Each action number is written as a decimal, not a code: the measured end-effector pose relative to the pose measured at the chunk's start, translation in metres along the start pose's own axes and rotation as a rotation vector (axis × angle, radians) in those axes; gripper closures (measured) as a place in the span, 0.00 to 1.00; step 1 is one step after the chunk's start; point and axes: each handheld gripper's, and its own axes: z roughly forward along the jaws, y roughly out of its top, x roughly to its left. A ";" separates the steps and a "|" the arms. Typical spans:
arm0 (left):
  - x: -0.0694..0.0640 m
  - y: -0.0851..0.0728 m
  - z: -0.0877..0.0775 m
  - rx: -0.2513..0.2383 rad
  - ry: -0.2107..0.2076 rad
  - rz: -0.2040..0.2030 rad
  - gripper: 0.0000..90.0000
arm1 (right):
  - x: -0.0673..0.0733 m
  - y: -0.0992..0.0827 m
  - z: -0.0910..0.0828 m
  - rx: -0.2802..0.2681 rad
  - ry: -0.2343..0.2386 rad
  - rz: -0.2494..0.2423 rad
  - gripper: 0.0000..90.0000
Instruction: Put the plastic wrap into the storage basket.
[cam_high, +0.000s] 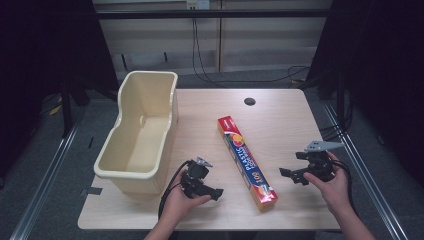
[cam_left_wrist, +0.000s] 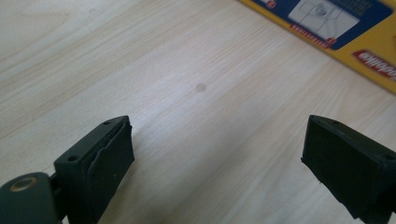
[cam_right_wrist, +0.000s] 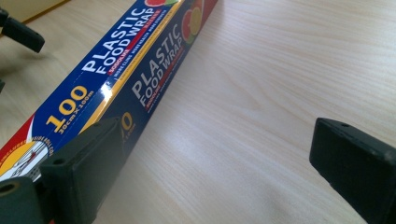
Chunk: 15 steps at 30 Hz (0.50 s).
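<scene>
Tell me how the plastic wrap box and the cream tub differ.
The plastic wrap box is long, slim and closed, printed in blue, yellow and red; the cream tub is plain, bulky and open-topped, with nothing visible inside. The box lies flat and slantwise mid-table between the two grippers; the tub stands upright at the table's left edge, beyond the left gripper. Both rest on the table, untouched.

High view overhead, facing forward-down; gripper views low, close over table (cam_high: 280, 120); all share food-wrap box (cam_high: 246, 161).
</scene>
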 end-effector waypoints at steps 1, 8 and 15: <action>0.001 0.002 -0.002 0.010 -0.007 0.010 0.09 | 0.000 0.000 0.000 0.000 -0.001 -0.002 0.03; -0.004 0.019 -0.004 -0.001 -0.028 -0.006 0.08 | -0.001 -0.006 0.001 0.033 -0.013 0.002 0.03; -0.013 0.054 0.002 -0.002 -0.006 0.002 0.06 | -0.003 -0.010 0.001 0.029 -0.019 -0.010 0.03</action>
